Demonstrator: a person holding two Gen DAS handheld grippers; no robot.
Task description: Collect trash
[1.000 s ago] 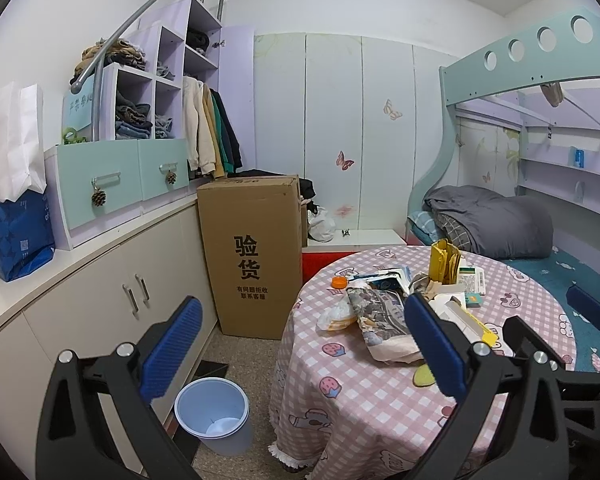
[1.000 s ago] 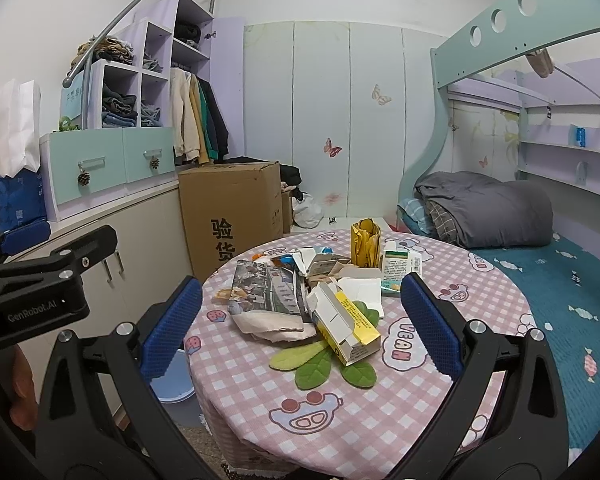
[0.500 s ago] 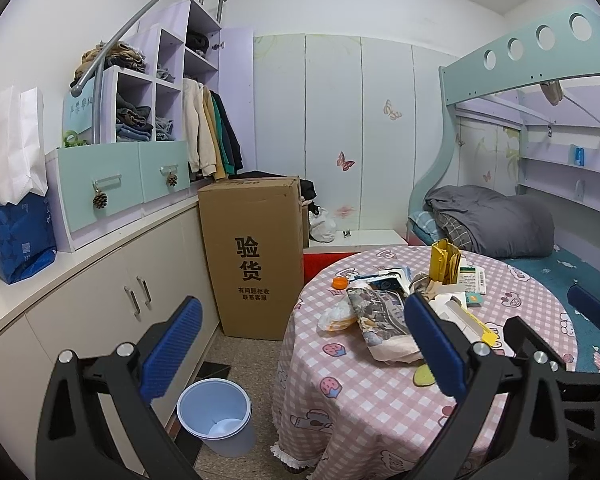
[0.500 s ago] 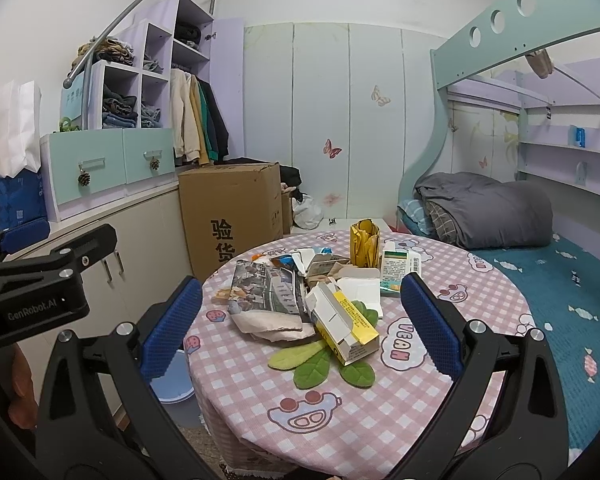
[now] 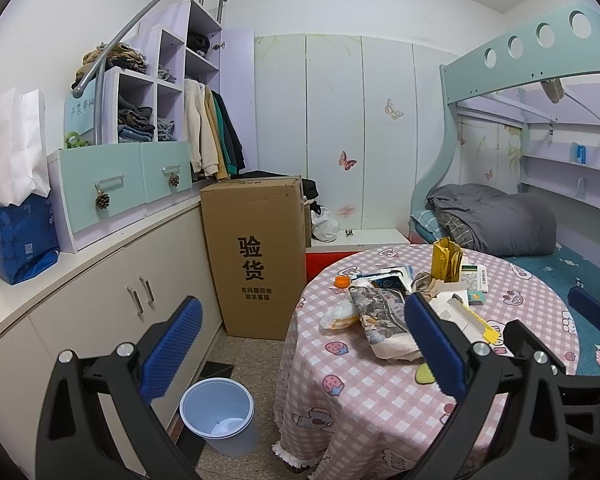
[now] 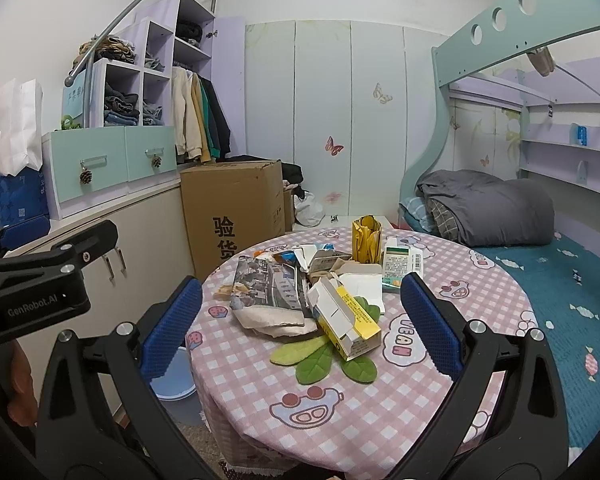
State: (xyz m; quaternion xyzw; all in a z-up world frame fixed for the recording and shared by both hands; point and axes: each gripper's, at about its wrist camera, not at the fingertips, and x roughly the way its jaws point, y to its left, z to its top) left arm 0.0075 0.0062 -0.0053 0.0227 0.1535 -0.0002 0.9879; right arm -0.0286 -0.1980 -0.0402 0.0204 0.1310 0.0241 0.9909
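Hand-held gripper agape over crumpled cardboard carton.

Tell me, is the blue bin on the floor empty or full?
Nearly empty. The left wrist view looks down into the blue bin: bare walls and only something small and pale at the bottom.

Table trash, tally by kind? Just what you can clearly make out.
Cartons or boxes: 2, open yellow-and-white carton, green-and-white box
Bags or wrappers: 3, printed paper bag, gold foil bag, crumpled plastic wrapper
Bottle caps: 1, orange cap
Total: 6. More scraps lie in the pile, too jumbled to count.
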